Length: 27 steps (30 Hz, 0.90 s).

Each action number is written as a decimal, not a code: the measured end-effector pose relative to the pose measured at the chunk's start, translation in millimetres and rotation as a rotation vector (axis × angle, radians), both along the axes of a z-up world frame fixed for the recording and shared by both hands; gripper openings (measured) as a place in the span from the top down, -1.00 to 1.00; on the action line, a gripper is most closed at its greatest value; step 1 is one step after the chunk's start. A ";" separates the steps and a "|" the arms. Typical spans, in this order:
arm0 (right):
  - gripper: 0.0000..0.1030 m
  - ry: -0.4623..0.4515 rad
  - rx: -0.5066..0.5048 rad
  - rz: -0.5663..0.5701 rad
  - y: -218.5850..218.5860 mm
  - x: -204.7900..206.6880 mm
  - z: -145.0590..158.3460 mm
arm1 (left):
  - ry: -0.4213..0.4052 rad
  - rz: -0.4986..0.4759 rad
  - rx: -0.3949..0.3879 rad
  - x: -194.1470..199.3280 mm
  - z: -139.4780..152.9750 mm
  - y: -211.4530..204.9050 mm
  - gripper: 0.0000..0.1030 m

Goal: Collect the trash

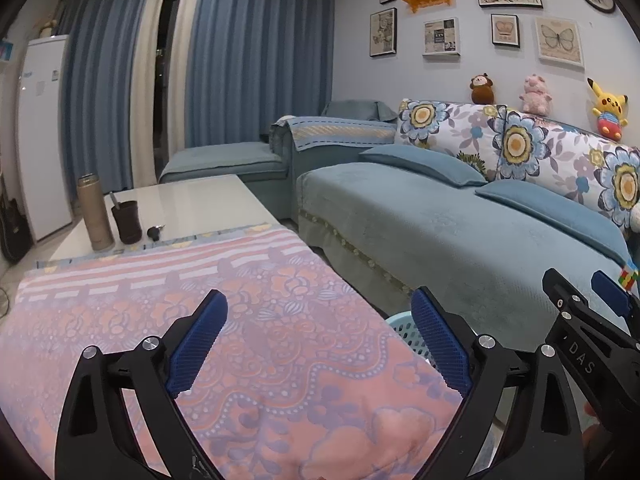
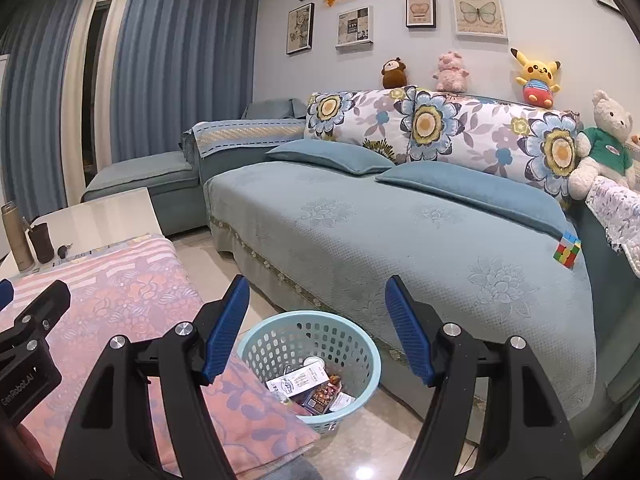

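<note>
A light blue perforated waste basket (image 2: 280, 340) stands on the floor between the table and the sofa. Several wrappers and a small white carton (image 2: 298, 382) lie inside it. Only its rim (image 1: 402, 322) shows in the left wrist view. My right gripper (image 2: 316, 328) is open and empty, held above the basket. My left gripper (image 1: 320, 340) is open and empty above the pink floral cloth (image 1: 200, 320) on the table. The right gripper's arm (image 1: 580, 320) shows at the left view's right edge.
A low white table (image 1: 180, 204) carries a tan flask (image 1: 94, 212), a dark cup (image 1: 126, 222) and keys (image 1: 154, 232). A blue sofa (image 2: 400, 240) with cushions, plush toys and a colour cube (image 2: 567, 249) fills the right. A white fridge (image 1: 40, 140) stands at the left.
</note>
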State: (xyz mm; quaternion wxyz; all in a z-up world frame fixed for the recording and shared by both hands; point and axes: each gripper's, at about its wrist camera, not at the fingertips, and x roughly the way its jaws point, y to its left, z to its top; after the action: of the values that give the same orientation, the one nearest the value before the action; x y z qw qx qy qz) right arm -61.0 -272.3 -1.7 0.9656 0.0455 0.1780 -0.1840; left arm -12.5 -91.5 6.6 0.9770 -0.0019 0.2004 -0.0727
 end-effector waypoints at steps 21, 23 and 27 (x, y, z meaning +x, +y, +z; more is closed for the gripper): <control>-0.30 0.013 -0.004 0.024 1.8 4.2 -1.6 | 0.006 0.020 -0.020 -1.3 -1.3 -2.5 -0.85; -0.30 0.015 0.000 0.025 2.0 4.5 -1.9 | 0.012 0.019 -0.019 -0.9 -1.7 -2.8 -0.85; -0.30 0.017 0.002 0.031 4.0 5.2 -1.6 | 0.013 0.023 -0.021 -1.8 -1.9 -1.5 -0.85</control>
State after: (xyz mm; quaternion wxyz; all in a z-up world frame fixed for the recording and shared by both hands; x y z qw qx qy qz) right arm -55.8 -268.3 -3.3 0.9667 0.0419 0.1873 -0.1691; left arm -14.3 -93.0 4.7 0.9764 -0.0151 0.2058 -0.0636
